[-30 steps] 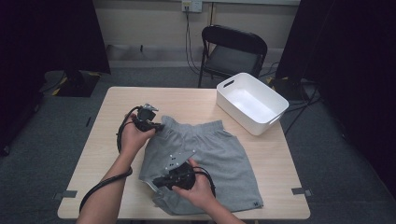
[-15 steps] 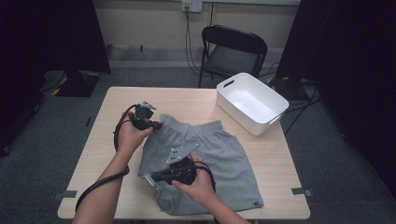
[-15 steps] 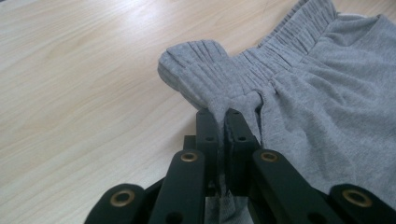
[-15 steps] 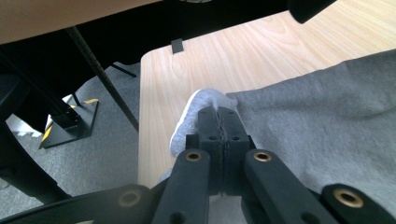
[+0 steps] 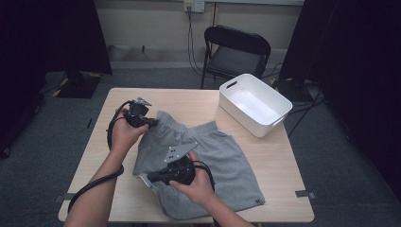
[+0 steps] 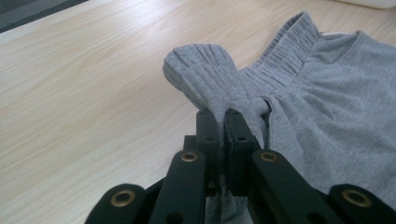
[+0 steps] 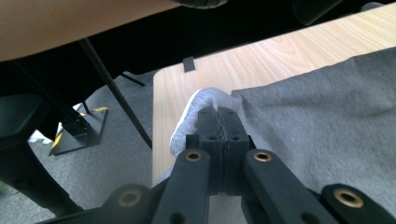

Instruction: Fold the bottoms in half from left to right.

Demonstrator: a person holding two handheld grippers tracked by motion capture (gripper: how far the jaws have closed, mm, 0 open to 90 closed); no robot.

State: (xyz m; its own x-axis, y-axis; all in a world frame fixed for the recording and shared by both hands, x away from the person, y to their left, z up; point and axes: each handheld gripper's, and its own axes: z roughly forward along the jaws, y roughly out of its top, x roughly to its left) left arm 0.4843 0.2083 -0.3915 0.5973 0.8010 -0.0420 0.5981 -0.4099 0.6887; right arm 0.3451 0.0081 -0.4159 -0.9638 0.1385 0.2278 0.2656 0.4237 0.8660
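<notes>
The grey shorts (image 5: 208, 165) are lying spread on the counter (image 5: 283, 165), waistband toward the far edge and leg hems toward the person, just beside the white bin (image 5: 255, 104) at the far right corner. The left hand-held gripper (image 5: 150, 122) is pinching the far left corner of the waistband, its jaws closed tight on a bunched fold of the ribbed cloth (image 6: 205, 84). The right hand-held gripper (image 5: 153, 177) is clamping the near left leg hem, jaws fully closed on a rolled edge of fabric (image 7: 205, 100) at the counter's left side. Both are gripping the same left side of the shorts, so the line between them is running along the garment's long axis, from waist to hem. The free bulk of the shorts is lying to the right of both hand-held grippers. Any fold, I judge, is going to carry this held edge rightward across the cloth, toward the bin side.
</notes>
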